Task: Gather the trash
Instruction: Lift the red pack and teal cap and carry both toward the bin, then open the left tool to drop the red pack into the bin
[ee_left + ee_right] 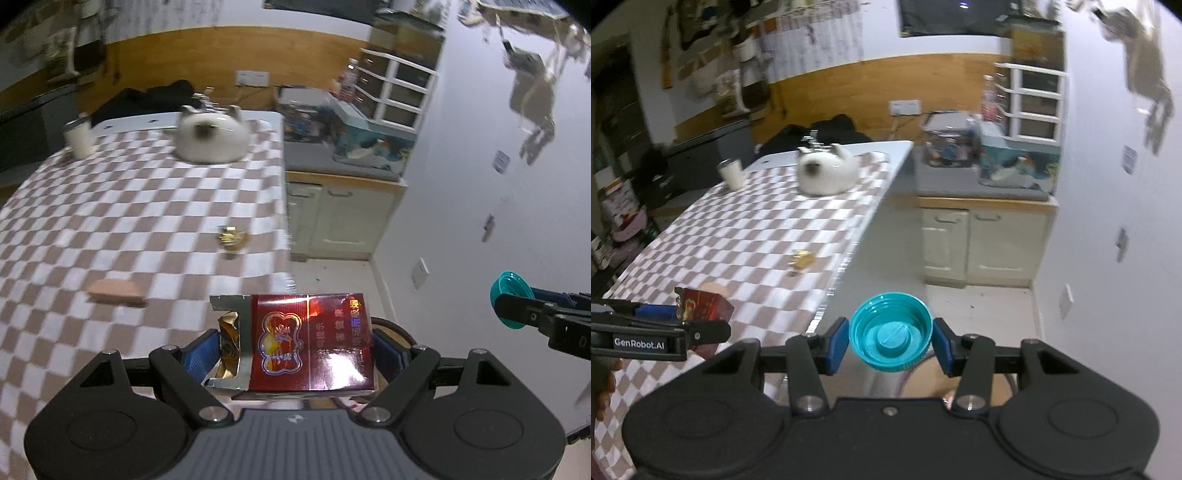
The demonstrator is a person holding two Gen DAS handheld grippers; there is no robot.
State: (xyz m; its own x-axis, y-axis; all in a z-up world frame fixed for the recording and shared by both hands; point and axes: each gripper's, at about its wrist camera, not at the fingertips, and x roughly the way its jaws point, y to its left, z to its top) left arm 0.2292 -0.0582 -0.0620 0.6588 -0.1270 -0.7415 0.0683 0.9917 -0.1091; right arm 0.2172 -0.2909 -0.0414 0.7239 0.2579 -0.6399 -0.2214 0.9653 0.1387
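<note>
The left gripper [291, 354] squeezes a red cigarette pack [306, 343] between its blue pads, its jaws wide apart around it. The right gripper [891, 341] pinches a teal bottle cap [890, 332], jaws about half open. Both hang near the table edge – over the checkered cloth [129, 221]. Farther on lie a gold wrapper [232, 238] and a brown block [116, 291]. At the far end sit a white cat-shaped thing [210, 138] and a cup [78, 138].

One cigarette pack [310, 343]; one teal cap [890, 331]
</note>
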